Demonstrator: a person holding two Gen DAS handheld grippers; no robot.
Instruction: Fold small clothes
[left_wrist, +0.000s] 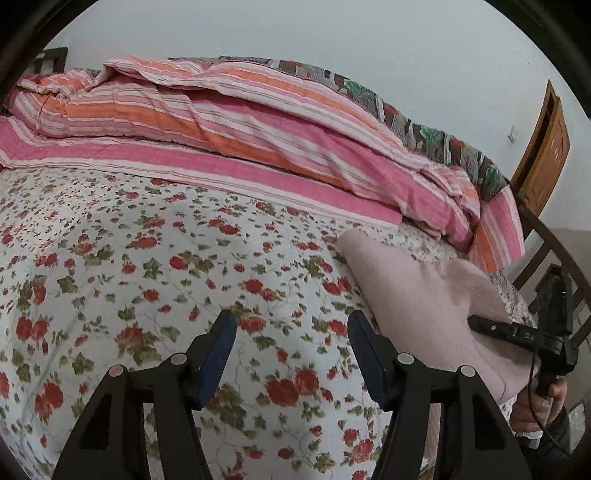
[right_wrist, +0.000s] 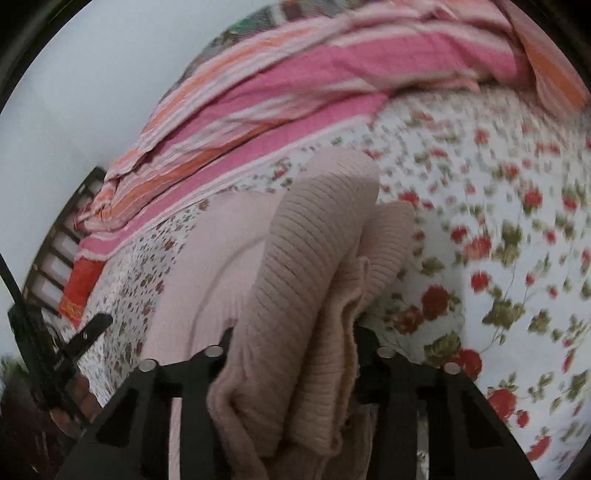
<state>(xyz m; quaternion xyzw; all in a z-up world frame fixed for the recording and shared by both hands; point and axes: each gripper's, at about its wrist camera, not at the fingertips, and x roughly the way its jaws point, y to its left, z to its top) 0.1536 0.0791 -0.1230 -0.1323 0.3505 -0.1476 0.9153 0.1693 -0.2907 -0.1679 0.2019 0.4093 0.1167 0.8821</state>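
Observation:
A pale pink ribbed knit garment (right_wrist: 314, 240) lies partly on the floral bedsheet (right_wrist: 498, 221), with one end bunched up and lifted. My right gripper (right_wrist: 291, 332) is shut on that bunched end, and the fabric fills the gap between its black fingers and hides their pads. In the left wrist view the garment (left_wrist: 417, 291) drapes at the right, where the right gripper's body (left_wrist: 517, 332) reaches onto it from a hand (left_wrist: 535, 406). My left gripper (left_wrist: 291, 321) hovers open over bare sheet, its blue pads apart with nothing between them, just left of the garment.
A pink and orange striped quilt (left_wrist: 221, 122) is heaped along the far side of the bed. A wooden door (left_wrist: 546, 147) and dark bed rail (left_wrist: 554, 251) stand at the right. Slatted bed frame (right_wrist: 59, 258) and a red-orange cloth (right_wrist: 79, 291) show at the left.

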